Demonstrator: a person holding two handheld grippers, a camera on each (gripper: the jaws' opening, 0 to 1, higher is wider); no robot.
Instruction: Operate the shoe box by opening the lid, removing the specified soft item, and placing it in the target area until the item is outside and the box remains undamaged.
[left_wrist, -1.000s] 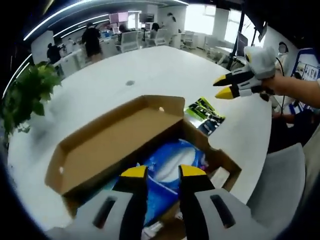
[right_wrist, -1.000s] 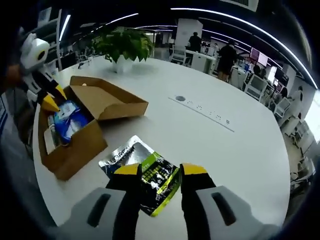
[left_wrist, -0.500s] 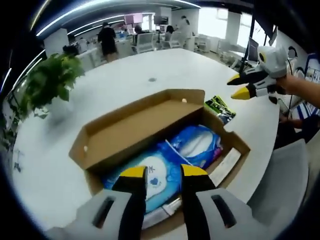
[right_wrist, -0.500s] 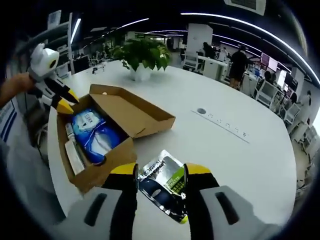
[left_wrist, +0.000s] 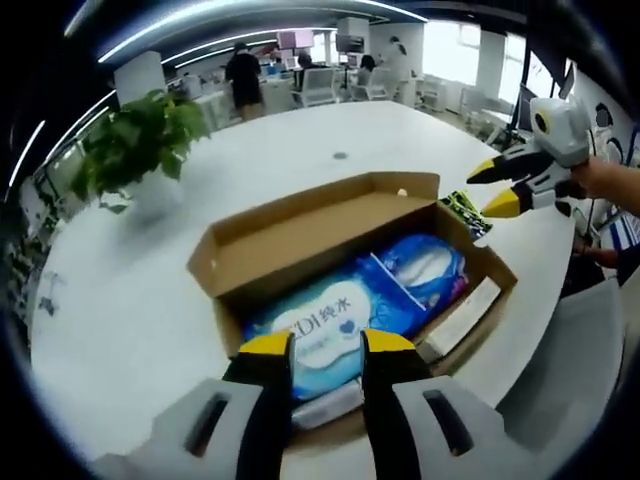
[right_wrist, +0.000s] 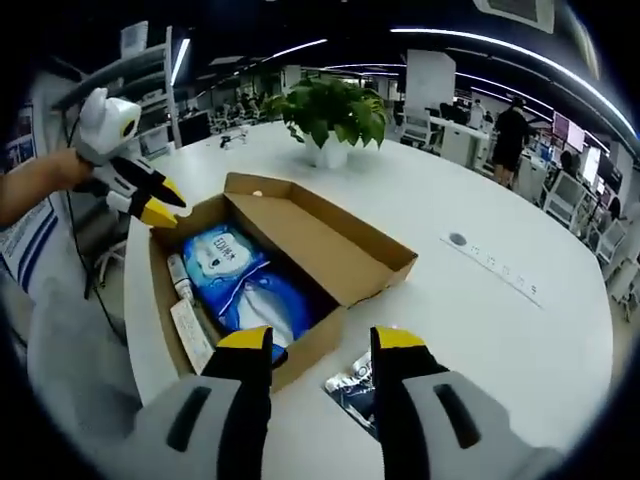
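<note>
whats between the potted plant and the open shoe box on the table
Nothing: in the left gripper view, only bare white table separates the potted plant from the shoe box. The right gripper view shows the same gap bare.

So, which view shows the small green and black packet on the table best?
Neither shows it whole. The left gripper view shows the packet as a sliver behind the box, with its green stripes visible. In the right gripper view the packet lies nearer, but the right gripper partly hides it.
</note>
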